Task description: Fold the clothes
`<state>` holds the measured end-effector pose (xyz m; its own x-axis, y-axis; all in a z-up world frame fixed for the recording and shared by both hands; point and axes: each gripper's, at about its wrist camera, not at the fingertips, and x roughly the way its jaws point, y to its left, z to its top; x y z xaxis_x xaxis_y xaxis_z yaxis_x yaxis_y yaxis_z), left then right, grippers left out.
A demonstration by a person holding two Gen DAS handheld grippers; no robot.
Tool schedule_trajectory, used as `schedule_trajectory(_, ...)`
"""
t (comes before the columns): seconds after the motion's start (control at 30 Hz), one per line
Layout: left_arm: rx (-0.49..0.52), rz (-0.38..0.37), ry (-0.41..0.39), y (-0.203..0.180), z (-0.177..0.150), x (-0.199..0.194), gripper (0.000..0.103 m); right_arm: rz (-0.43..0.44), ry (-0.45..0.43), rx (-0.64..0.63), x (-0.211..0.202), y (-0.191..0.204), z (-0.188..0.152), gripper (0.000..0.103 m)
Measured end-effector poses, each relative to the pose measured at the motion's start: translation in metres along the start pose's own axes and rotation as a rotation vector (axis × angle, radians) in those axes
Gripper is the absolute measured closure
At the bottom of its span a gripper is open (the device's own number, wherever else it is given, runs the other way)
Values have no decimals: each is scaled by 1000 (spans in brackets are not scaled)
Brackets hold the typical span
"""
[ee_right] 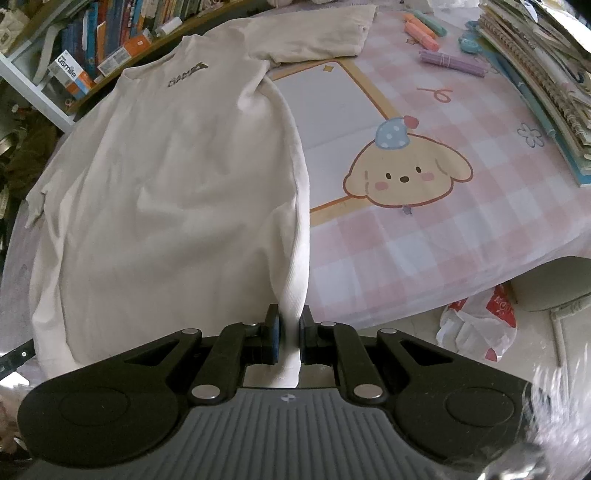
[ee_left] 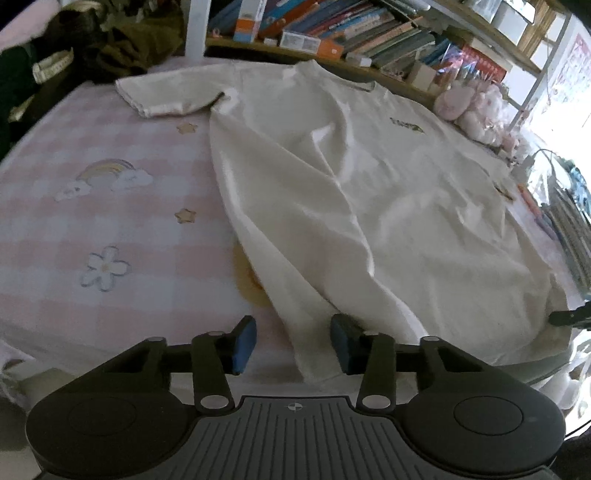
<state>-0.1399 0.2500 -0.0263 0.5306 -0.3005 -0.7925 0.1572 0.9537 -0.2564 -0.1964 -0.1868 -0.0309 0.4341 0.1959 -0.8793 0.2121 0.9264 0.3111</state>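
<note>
**One hem corner pinched, the other not yet taken**

Your right gripper (ee_right: 291,334) is clamped on the near right hem corner of the cream T-shirt (ee_right: 177,177); the cloth stands up in a ridge between its pads and runs away from the jaws toward the far sleeve. Your left gripper (ee_left: 293,341) has its jaws part-way apart, with the shirt's other hem corner lying between them. The right-hand pad (ee_left: 341,341) sits at the fabric's edge, but the left-hand pad is clear of it, so nothing is gripped there yet.

The shirt lies flat and face up on the pink checked sheet (ee_left: 110,221), collar at the far end from both jaws. Judge it light, limp and non-slippery: it will sag and drag between two held points, and a shallow bite may slip off. Take the left corner deep, gathering both layers, matching the right grip.

Beyond the collar runs a shelf of books (ee_left: 351,29). To the right of the right jaws lie coloured markers (ee_right: 424,33) and a stack of notebooks (ee_right: 546,92), well apart from the shirt. Dark clothes (ee_left: 74,48) are heaped far left of the left jaws. None lie on the shirt itself.
</note>
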Motion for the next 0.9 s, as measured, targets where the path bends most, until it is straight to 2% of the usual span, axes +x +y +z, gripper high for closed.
schedule_trajectory(0.03,-8,-15,7,-1,0,2,94,-1,-1,0,0,0,0,94)
schedule_trajectory(0.07,-16,-30,15,-2,0,4,103,-1,-2,-1,0,0,-1,94)
schedule_trajectory(0.2,-91,-86,-20,14,-5,-18,103,-4,-8,0,-1,0,-1,94)
schedule_trajectory(0.23,-114,-76,-35,23,-6,-29,103,-3,-10,2,-2,0,-2,94)
schedule_trajectory(0.33,-160,45,-72,60,-10,-62,103,-5,-12,7,-3,-3,-3,94)
schedule_trajectory(0.4,-95,135,-66,72,-11,-73,103,-7,-12,13,-3,-4,-4,94)
schedule_trajectory(0.43,-67,153,-28,73,-11,-71,103,-7,-11,15,-2,-4,-4,94)
schedule_trajectory(0.5,-5,189,34,70,-11,-64,93,-7,-9,17,-1,-4,-6,94)
schedule_trajectory(0.53,33,213,48,66,-11,-61,93,-6,-7,15,-1,-4,-7,94)
schedule_trajectory(0.6,90,275,33,55,-11,-56,93,2,-4,6,-2,-2,-9,94)
schedule_trajectory(0.63,105,269,14,49,-10,-55,93,5,-3,-1,-4,0,-10,94)
schedule_trajectory(0.7,138,199,-20,36,-4,-51,93,12,1,-16,-8,3,-14,94)
schedule_trajectory(0.77,179,136,-28,24,2,-44,93,60,31,-47,-15,7,-20,95)
schedule_trajectory(0.83,217,120,-17,15,6,-33,93,39,31,-110,-25,11,-26,96)
schedule_trajectory(0.9,237,108,-7,9,10,-24,93,-62,-8,-102,-33,2,-27,96)
